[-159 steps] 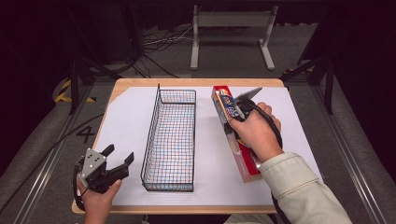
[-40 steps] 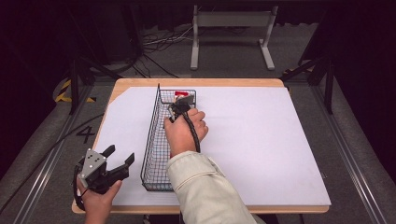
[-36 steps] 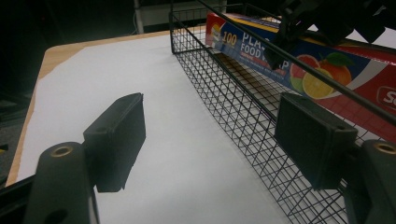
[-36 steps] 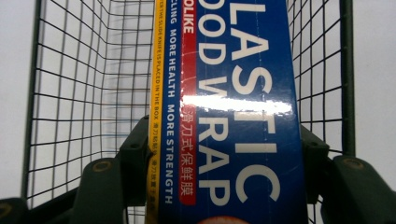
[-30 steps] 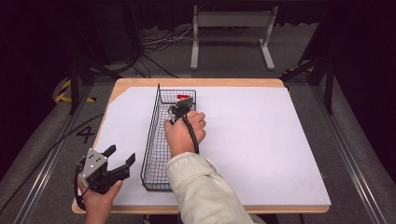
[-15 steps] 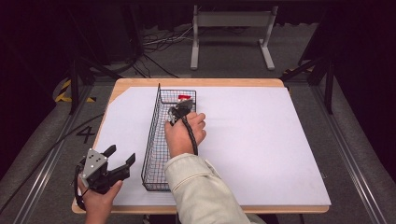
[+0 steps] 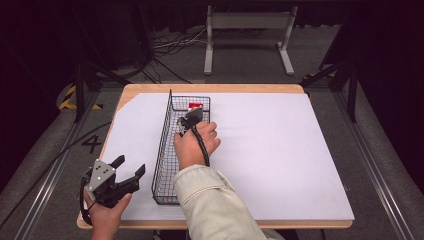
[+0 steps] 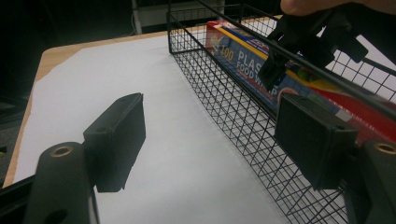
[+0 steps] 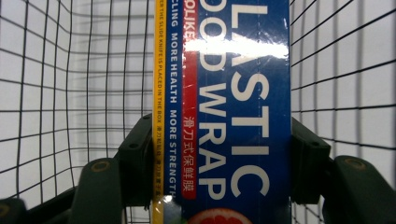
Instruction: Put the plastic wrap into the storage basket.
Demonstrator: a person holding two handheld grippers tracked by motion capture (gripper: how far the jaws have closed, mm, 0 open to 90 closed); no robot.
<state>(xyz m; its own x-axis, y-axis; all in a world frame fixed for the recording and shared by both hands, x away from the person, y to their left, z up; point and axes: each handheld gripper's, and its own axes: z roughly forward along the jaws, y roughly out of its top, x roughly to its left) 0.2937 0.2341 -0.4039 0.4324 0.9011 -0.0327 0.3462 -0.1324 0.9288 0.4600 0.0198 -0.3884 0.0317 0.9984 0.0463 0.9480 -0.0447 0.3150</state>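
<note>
The box (image 9: 229, 112) had moved from the worktop's (image 7: 280, 165) right into the basket (image 7: 162, 145), frame centre, right gripper (image 7: 189, 120) still clamping it; placement near done. Left gripper (image 7: 131, 171) stood open, lower left.

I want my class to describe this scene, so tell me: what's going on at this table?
A person is putting a plastic wrap box into a wire basket on the table. The right claw grips the box across its width, low inside the basket. The left claw is open and holds nothing, near the table's front left corner, beside the basket.
</note>
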